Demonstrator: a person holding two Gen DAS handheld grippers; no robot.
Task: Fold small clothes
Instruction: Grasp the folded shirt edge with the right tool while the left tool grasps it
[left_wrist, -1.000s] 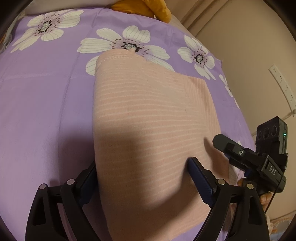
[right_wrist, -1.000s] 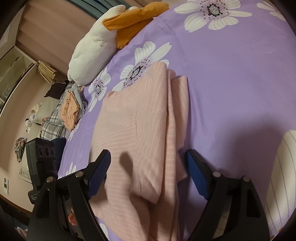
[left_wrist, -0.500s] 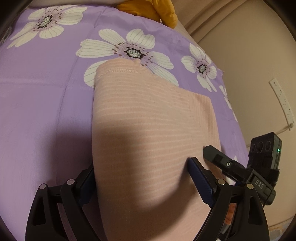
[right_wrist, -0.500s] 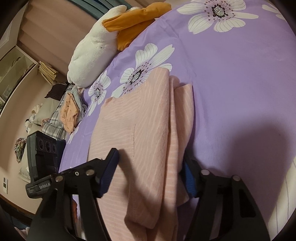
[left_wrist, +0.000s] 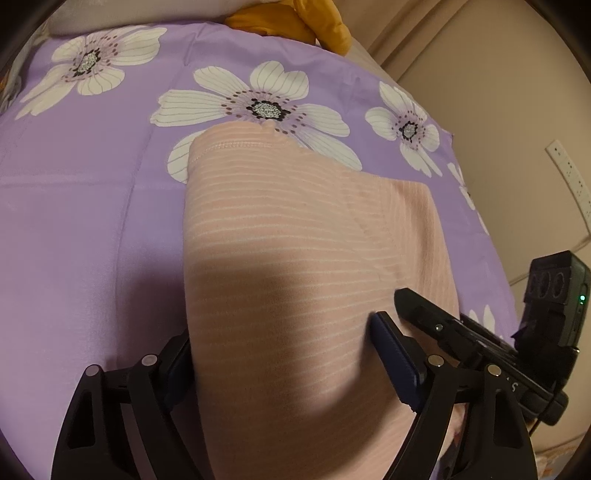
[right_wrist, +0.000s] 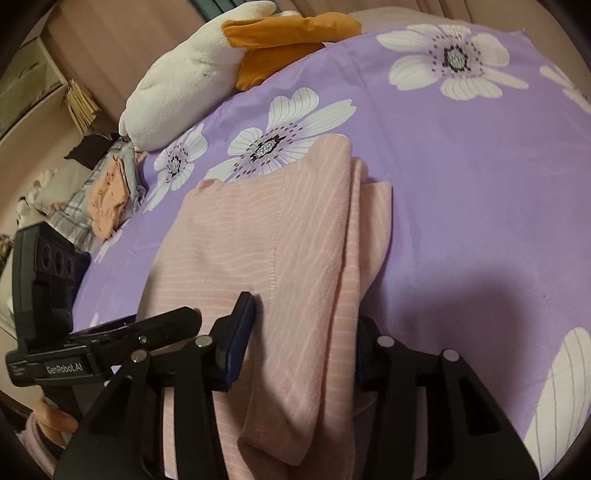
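Both views are dim and warm-toned, lit softly from behind the cameras, it seems, since broad soft-edged shadows fall forward across the pink striped garment (left_wrist: 295, 266) and the purple floral bedsheet (right_wrist: 480, 184). No glare shows (only a small green indicator light glows at the right edge of the left view). Fisheye curvature bends the edges, with black vignetting in the corners. The shelves and clothes pile at the right view's far left look soft and grainy.

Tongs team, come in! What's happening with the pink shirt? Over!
Right tongs have just been closing around the pink shirt's folded edge. Left tongs open, straddling its other side. Nothing blocking on the purple sheet.
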